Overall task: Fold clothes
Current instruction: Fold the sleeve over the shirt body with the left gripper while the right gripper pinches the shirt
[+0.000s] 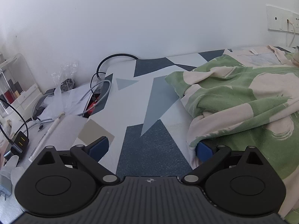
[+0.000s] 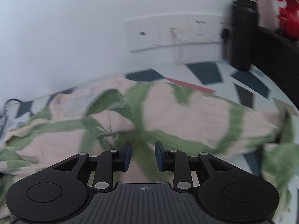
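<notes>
A green and pale pink patterned garment (image 1: 243,100) lies crumpled on the table at the right of the left wrist view. My left gripper (image 1: 151,149) is open wide above the tabletop, and its right pad (image 1: 204,150) sits at the garment's near edge with nothing pinched. In the blurred right wrist view the same garment (image 2: 186,112) spreads across the table. My right gripper (image 2: 143,156) hovers over it with its jaws drawn close together. A gap still shows between the blue pads (image 2: 128,156), and the cloth seen through it runs on flat beneath them.
The table (image 1: 149,149) has a blue, grey and white geometric cover. Cables (image 1: 101,91), a pen (image 1: 50,130), plastic bags and a clear organiser (image 1: 15,85) crowd its left end. A wall socket strip (image 2: 173,33) and a black bottle (image 2: 243,29) stand at the back right.
</notes>
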`<state>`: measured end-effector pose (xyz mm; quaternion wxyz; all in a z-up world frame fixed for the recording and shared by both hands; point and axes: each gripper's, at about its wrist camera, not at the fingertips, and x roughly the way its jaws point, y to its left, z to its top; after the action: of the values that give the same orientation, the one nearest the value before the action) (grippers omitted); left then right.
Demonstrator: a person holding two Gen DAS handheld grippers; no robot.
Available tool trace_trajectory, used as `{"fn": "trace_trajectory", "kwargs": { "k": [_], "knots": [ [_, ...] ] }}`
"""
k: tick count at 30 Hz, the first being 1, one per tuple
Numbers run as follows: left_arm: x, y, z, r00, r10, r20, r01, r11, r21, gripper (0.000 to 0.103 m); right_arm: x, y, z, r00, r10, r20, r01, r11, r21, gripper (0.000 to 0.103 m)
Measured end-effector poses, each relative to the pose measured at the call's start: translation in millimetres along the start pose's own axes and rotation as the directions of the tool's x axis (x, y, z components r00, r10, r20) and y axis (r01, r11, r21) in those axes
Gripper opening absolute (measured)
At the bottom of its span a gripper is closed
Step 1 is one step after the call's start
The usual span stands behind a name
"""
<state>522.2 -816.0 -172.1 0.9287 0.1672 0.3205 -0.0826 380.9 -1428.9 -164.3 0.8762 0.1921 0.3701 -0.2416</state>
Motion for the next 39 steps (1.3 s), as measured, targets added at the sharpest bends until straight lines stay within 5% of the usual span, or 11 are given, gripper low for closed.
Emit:
{"fn": "trace_trajectory", "kwargs": {
  "k": [4,9,13,16,20,21,23,29,33,36,39],
  "knots": [
    [-1,-2,1,1.0,0.017,-0.001,-0.017,1.0,0.009,0.1,-8,-19,-8,1.0,0.019,0.01,-0.02,0.999,0.049,0.032],
    [0,-1,1,0.999,0.03,-0.012,-0.03,0.999,-0.017,0.102,-1,11,6,0.996,0.061,0.059,-0.057,0.996,-0.076,0.069],
    [2,2,2,0.999,0.019,-0.026,-0.02,0.999,-0.029,0.103,22,9,14,0.998,0.047,-0.036,-0.046,0.998,0.05,0.064],
    [2,1,2,0.999,0.023,-0.028,-0.024,0.999,-0.03,0.103,26,-7,10,0.987,0.149,-0.065,-0.124,0.949,0.289,0.054],
    [0,-4,0,0.999,0.048,-0.012,-0.048,0.999,-0.004,0.103,41,-4,17,0.985,0.155,-0.076,-0.126,0.948,0.294,0.051],
    [-1,-5,1,0.999,0.05,-0.012,-0.05,0.999,0.005,0.103,46,-6,18,0.987,0.142,-0.078,-0.11,0.94,0.322,0.044],
    [0,-5,3,0.999,0.042,-0.012,-0.042,0.999,0.035,0.103,50,-13,25,0.983,0.165,-0.08,-0.121,0.912,0.393,0.009],
    [-3,-11,7,1.0,-0.005,-0.014,0.007,0.99,0.143,0.103,-15,-14,59,0.977,0.167,0.132,-0.195,0.952,0.236,0.009],
    [-9,-21,1,1.0,0.008,0.01,-0.01,0.983,0.184,0.103,-15,-29,42,0.996,0.084,0.015,-0.086,0.979,0.184,0.012],
    [-10,-21,1,1.0,0.012,0.002,-0.012,0.985,0.174,0.103,9,-43,15,0.988,-0.023,-0.155,0.044,0.99,0.133,0.029],
    [-13,-20,2,1.0,0.002,-0.007,0.0,0.986,0.167,0.103,6,-48,7,0.98,-0.082,-0.184,0.109,0.984,0.138,0.046]
  ]
}}
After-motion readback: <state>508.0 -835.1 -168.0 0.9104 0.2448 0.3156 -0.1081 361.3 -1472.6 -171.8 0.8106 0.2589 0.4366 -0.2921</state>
